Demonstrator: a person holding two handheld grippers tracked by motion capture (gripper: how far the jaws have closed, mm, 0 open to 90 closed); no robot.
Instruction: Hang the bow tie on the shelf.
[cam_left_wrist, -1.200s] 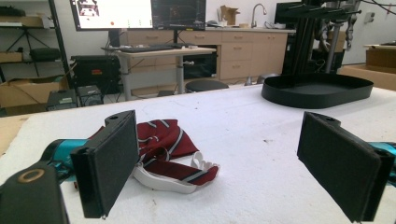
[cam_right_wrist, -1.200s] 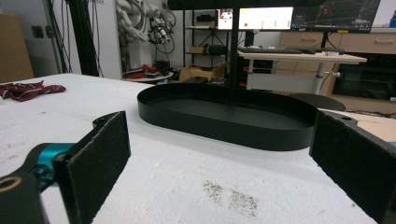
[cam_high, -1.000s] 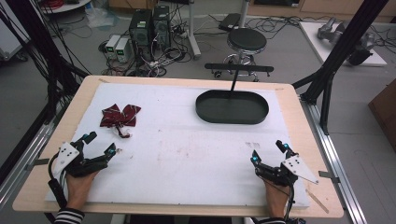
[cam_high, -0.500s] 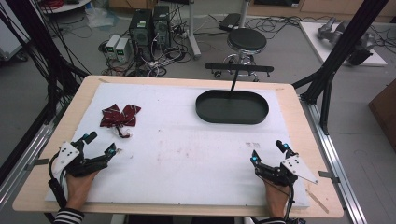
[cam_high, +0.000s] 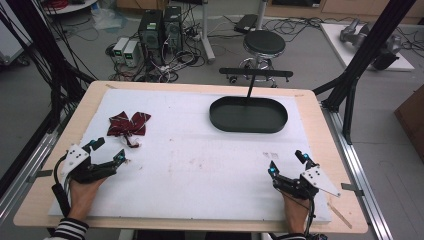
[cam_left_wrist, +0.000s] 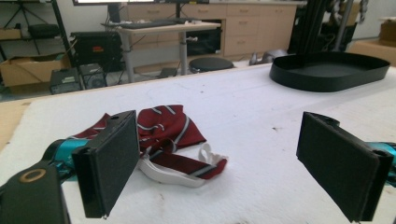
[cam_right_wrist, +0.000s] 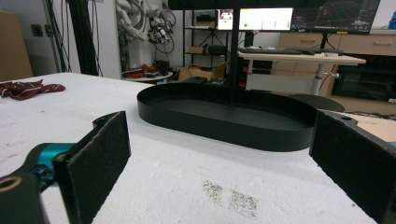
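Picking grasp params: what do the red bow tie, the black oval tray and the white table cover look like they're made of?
Bow tie: woven fabric, matte maroon with pale stripes, soft folds; its white clip looks like plastic.
Tray: rigid, thin-walled, matte black; plastic or painted metal, can't tell.
Table cover: white, pitted, grainy surface, probably foam board; stained in places.

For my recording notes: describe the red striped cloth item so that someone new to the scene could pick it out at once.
Start from the white mat covering the wooden table. On its far left part, ahead of the left hand-held gripper, lies a dark red bow tie with pale stripes and a white strap. It is the only fabric and only red thing there; the black oval tray sits far right.
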